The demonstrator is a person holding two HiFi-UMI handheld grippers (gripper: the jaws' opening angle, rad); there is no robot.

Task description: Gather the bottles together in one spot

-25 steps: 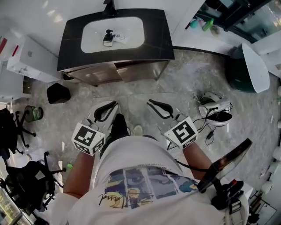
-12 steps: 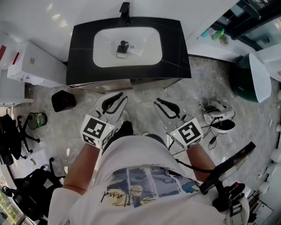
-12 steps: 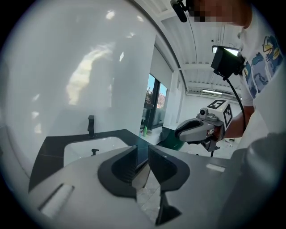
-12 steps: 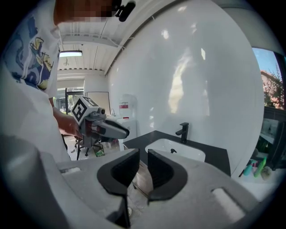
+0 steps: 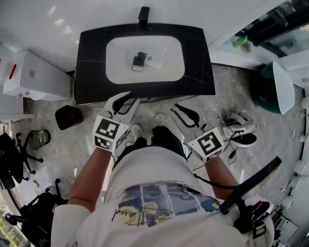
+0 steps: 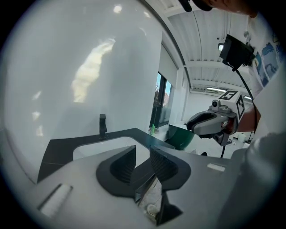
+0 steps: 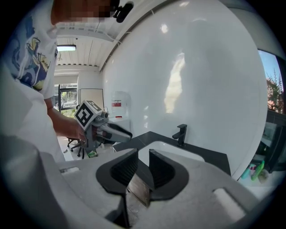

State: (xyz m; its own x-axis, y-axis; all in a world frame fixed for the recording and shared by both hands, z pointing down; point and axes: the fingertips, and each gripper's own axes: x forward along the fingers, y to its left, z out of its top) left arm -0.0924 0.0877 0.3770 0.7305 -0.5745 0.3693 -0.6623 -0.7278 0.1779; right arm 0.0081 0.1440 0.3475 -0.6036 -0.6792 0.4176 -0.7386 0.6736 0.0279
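Note:
A small dark-capped bottle [image 5: 139, 60] lies in the white sink basin [image 5: 169, 48] of the black counter [image 5: 91, 62], with a small white item [image 5: 153, 61] beside it. My left gripper [image 5: 124, 99] [image 6: 142, 154] hovers at the counter's front edge; its jaws are opening and nothing is between them. To its right, my right gripper [image 5: 186, 112] [image 7: 143, 159] is just short of the counter, open a little and empty. Each gripper shows in the other's view: the right gripper [image 6: 210, 123], the left gripper [image 7: 109, 129]. Green bottles [image 5: 240, 39] [image 7: 254, 170] stand on a ledge at the far right.
A black faucet [image 5: 144, 13] [image 7: 181, 133] stands behind the basin. A white cabinet [image 5: 29, 72] and a black bin [image 5: 67, 116] are to the left. On the right floor are a green bin with a white lid [image 5: 275, 79], shoes and cables [image 5: 239, 125].
The person has stepped toward the sink, so both grippers now reach the counter's front edge. The left gripper's jaws have spread apart.

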